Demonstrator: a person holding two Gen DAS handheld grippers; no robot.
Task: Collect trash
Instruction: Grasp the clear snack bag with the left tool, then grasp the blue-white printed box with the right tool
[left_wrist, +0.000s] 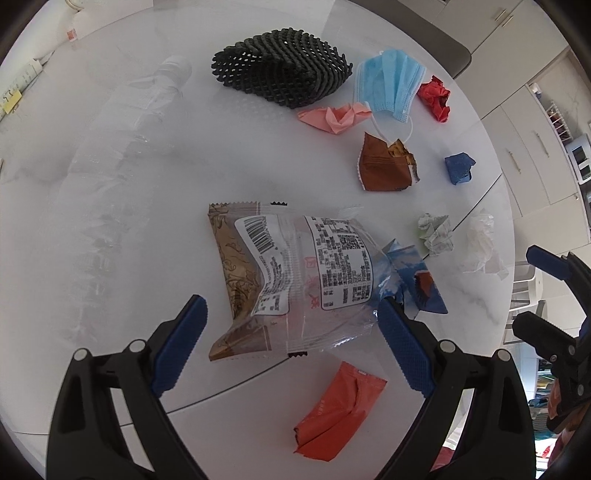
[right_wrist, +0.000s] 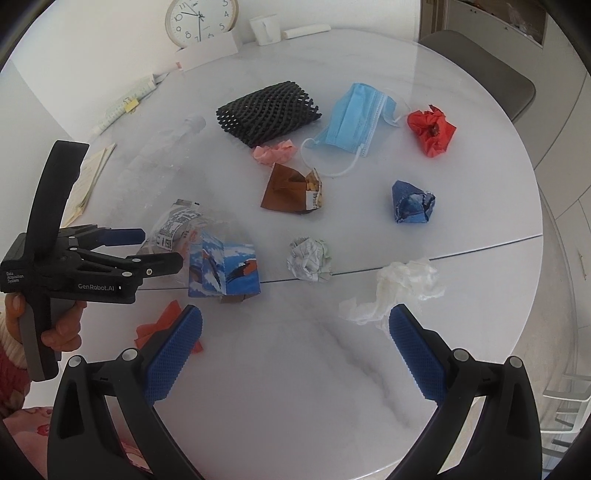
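Trash is scattered over the white surface. Left claw is held wide open, poised over the clear snack wrapper at frame centre; nothing gripped. Right claw is open and empty near the white tissue. Approach step judged; lowering and closing is needed next.

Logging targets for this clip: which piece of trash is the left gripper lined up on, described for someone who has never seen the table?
On the round white table, find the left gripper, its jaws open. Between its fingers lies a flat clear snack wrapper. Its brown patterned end, barcode and printed label separate it from the orange packet nearer the camera and the blue-and-white wrapper beside it.
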